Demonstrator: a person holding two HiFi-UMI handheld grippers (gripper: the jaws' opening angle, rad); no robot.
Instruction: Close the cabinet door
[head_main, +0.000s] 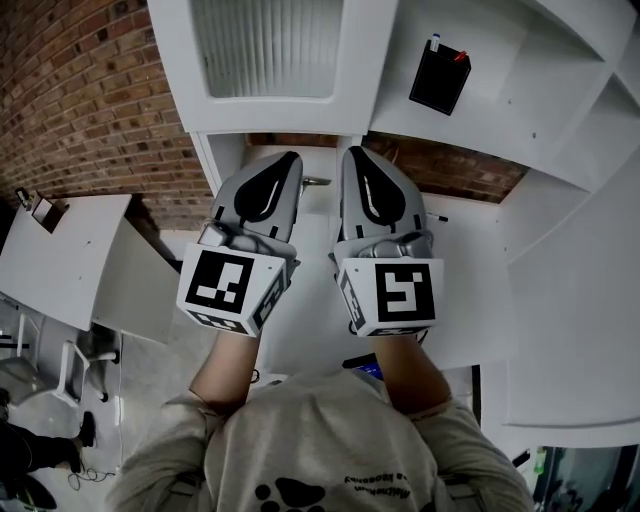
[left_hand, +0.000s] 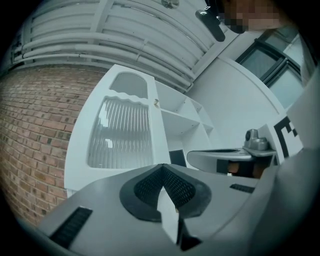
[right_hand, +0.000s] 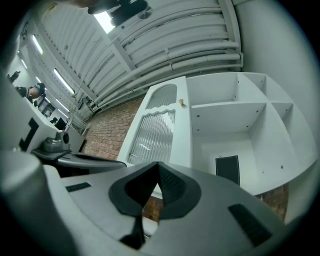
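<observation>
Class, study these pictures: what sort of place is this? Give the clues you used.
Probably a workshop or studio-like workroom rather than a home: a bare brick wall, a ribbed ceiling with exposed pipes, and white work tables near a white cabinet with a ribbed-glass door.

The cabinet (head_main: 500, 110) is white, its door pane (head_main: 265, 45) ribbed grey, the brick wall (head_main: 90, 110) red-brown (the box (head_main: 440, 80) black).

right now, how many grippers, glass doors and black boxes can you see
grippers: 2, the left gripper and the right gripper
ribbed-glass door: 1
black box: 1
total: 4
</observation>
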